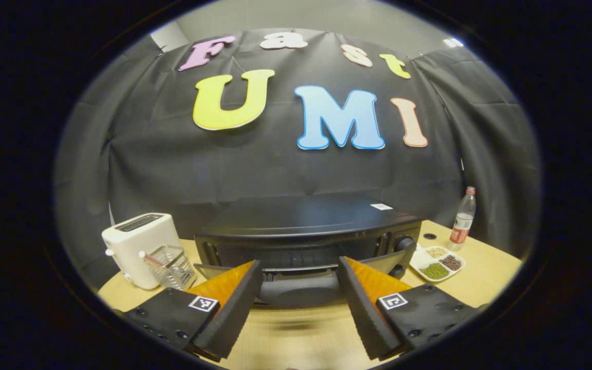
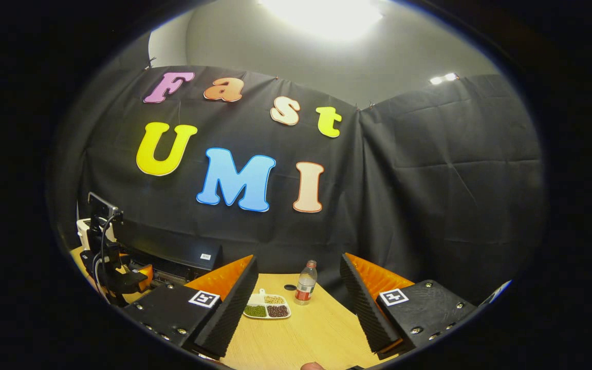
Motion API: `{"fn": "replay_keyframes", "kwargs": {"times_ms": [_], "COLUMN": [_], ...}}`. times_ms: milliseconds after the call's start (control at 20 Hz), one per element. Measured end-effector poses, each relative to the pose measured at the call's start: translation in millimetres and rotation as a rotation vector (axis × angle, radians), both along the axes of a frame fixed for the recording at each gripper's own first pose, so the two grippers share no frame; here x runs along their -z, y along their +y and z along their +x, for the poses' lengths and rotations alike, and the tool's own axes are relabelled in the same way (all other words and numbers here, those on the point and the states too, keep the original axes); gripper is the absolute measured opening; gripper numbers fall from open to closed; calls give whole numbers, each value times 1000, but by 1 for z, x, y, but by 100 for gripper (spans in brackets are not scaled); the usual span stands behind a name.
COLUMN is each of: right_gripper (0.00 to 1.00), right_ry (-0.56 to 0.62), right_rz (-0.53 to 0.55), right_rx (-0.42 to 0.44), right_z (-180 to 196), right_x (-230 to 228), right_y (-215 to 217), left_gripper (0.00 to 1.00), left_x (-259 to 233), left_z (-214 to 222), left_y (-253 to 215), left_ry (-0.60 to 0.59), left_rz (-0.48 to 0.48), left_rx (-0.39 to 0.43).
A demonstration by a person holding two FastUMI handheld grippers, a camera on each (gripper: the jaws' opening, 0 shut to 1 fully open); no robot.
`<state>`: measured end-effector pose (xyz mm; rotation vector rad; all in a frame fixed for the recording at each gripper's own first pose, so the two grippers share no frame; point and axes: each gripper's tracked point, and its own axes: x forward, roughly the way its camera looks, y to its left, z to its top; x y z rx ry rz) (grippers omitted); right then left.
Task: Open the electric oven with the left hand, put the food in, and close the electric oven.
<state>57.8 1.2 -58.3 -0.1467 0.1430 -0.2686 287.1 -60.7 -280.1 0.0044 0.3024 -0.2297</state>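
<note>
A black electric oven (image 1: 306,226) stands on the wooden table (image 1: 296,339), straight ahead in the left gripper view. Its door (image 1: 298,290) looks tilted forward, partly down. My left gripper (image 1: 298,308) is open just in front of the door, one finger on each side and neither pressing on it. The food is a white divided dish of beans (image 1: 437,262) to the right of the oven. In the right gripper view that dish (image 2: 267,310) lies ahead of my open right gripper (image 2: 298,313), which holds nothing. The oven (image 2: 172,252) and the left gripper (image 2: 118,275) sit at the far left there.
A white toaster (image 1: 139,246) and a wire basket (image 1: 170,267) stand left of the oven. A plastic bottle with a red label (image 1: 463,218) stands behind the dish, near the cloth wall. A fingertip (image 2: 311,366) shows at the bottom edge.
</note>
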Motion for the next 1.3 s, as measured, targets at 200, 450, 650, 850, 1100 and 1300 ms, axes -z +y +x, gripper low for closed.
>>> {"fn": "replay_keyframes", "kwargs": {"times_ms": [200, 450, 650, 850, 1100, 1300], "right_gripper": [97, 97, 97, 97, 97, 97], "right_ry": [3, 17, 38, 61, 120, 154], "right_rz": [-4, -9, -8, -5, 13, 51], "right_rx": [-29, -63, -81, -95, -137, -222], "right_z": [1, 4, 6, 8, 6, 1], "right_x": [0, 4, 9, 17, 37, 50], "right_y": [7, 15, 19, 25, 37, 48], "left_gripper": [100, 97, 97, 94, 98, 98], "left_x": [8, 29, 48, 73, 97, 72], "left_z": [-18, -40, -61, -80, -103, -128], "left_y": [1, 2, 3, 3, 9, 19], "left_ry": [6, 45, 70, 116, 185, 158], "left_rz": [-3, 7, 28, 48, 33, 38], "left_rx": [4, 7, 13, 29, 34, 3]}}
